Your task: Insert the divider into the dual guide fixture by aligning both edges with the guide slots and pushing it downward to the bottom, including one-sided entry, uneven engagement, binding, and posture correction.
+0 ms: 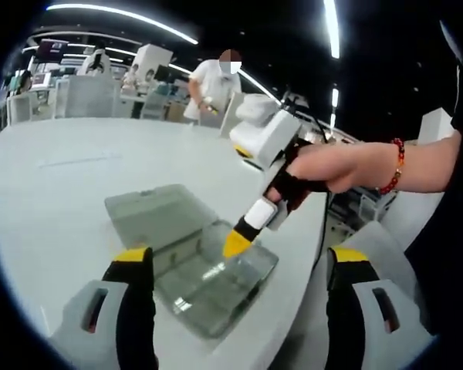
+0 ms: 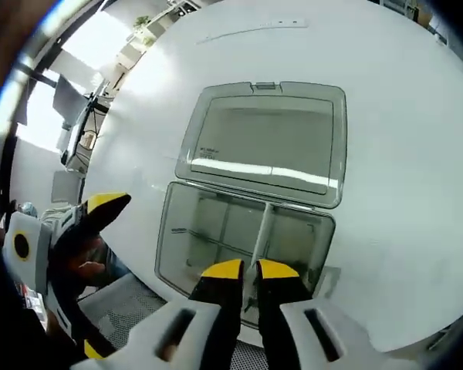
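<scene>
White round table (image 2: 401,116) carries a clear plastic hinged box (image 2: 251,231), lid laid open on the far side. Right tongs (image 2: 249,269) pinch the thin translucent divider (image 2: 261,231) by its top edge, standing in the box. Left tongs (image 1: 239,266) hang wide open, nearby. Light, flexible, slippery-looking; hold it near the middle.

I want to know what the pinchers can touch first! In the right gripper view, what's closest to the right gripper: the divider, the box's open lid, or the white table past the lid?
1. The divider, pinched between the right gripper tips, standing in the clear box.
2. The open lid, lying flat beyond the box.
3. The white table, past the lid's far edge.
</scene>
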